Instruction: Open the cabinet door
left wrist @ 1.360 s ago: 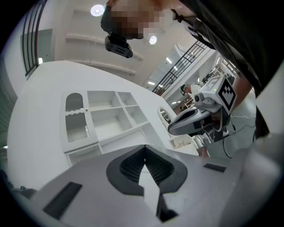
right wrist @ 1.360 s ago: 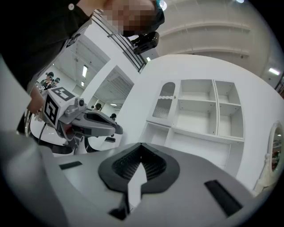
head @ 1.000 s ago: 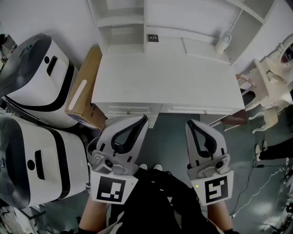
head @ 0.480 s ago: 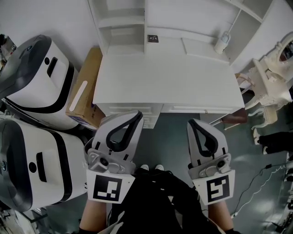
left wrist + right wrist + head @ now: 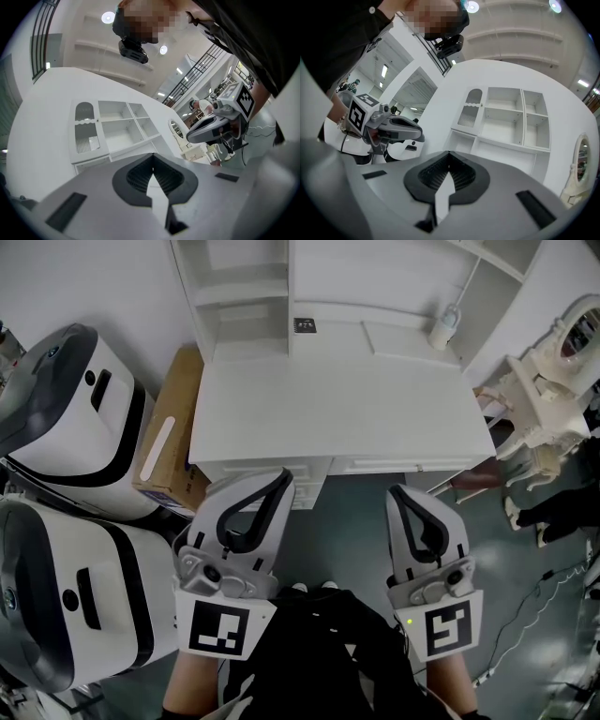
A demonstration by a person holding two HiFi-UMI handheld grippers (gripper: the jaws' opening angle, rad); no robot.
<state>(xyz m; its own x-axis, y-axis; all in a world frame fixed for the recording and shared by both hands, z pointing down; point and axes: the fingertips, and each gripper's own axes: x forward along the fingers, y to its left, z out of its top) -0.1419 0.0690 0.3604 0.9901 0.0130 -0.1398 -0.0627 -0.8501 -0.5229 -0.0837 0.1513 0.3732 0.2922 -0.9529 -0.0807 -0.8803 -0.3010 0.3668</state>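
Left gripper (image 5: 274,486) - jaws together, nothing between them, touching nothing. The left gripper view shows its ribbed pads (image 5: 161,176) meeting at the tip. Right gripper (image 5: 405,499) is the same: jaws closed, empty, held in the air beside the left one with a gap between them. Both are held at the desk's front edge and point toward it.

The cabinet door (image 5: 85,127) is arch-topped with a slatted panel, at the left end of the white hutch (image 5: 242,285), and looks shut flush. It lies ahead of and above both grippers, across the whole desk top and well apart from them. In the right gripper view the door (image 5: 469,109) sits above the jaw tips, with open shelf compartments (image 5: 504,117) to its right.

The white desk (image 5: 337,409) has a mostly bare top and drawers (image 5: 264,468) along the front. A small white bottle-like thing (image 5: 442,326) stands near its back right corner.

The floor (image 5: 352,531) is grey-green. Two large white-and-black machines (image 5: 66,423) stand to the left, and a cardboard box (image 5: 171,442) is wedged between them and the desk. An ornate white vanity mirror (image 5: 555,371) is at the right.
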